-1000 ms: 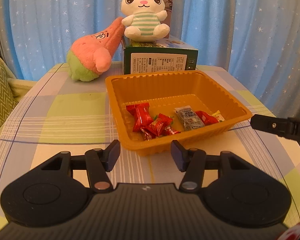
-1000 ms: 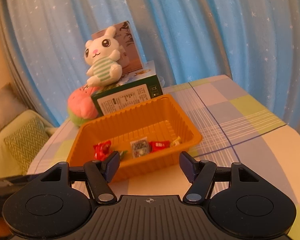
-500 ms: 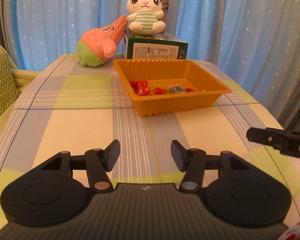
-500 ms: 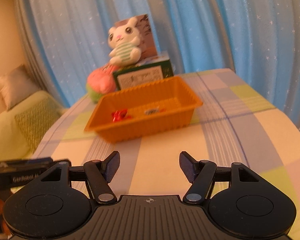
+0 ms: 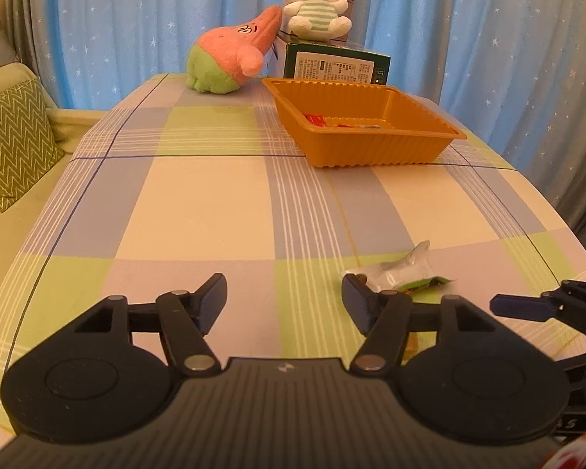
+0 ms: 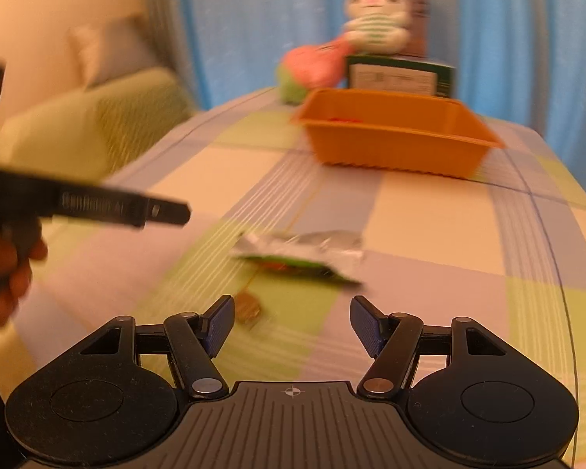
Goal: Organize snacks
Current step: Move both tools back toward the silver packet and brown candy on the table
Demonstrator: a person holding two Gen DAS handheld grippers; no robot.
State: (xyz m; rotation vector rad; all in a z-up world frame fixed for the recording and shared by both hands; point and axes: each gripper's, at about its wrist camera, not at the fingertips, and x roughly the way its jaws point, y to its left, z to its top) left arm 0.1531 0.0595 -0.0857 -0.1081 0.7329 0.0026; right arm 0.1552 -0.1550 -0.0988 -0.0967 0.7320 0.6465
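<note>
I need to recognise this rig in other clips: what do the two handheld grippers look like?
Both the left gripper and right gripper are matte black, with ribbed bases, round side discs, silver pivot pins and dark blue ribbed fingertip pads. No cables or sleeves show.

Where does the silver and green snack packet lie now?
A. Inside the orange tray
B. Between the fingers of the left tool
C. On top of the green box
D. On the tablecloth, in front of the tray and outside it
D: the silver and green snack packet lies flat on the checked tablecloth, well short of the orange tray, and neither tool grips it.
</note>
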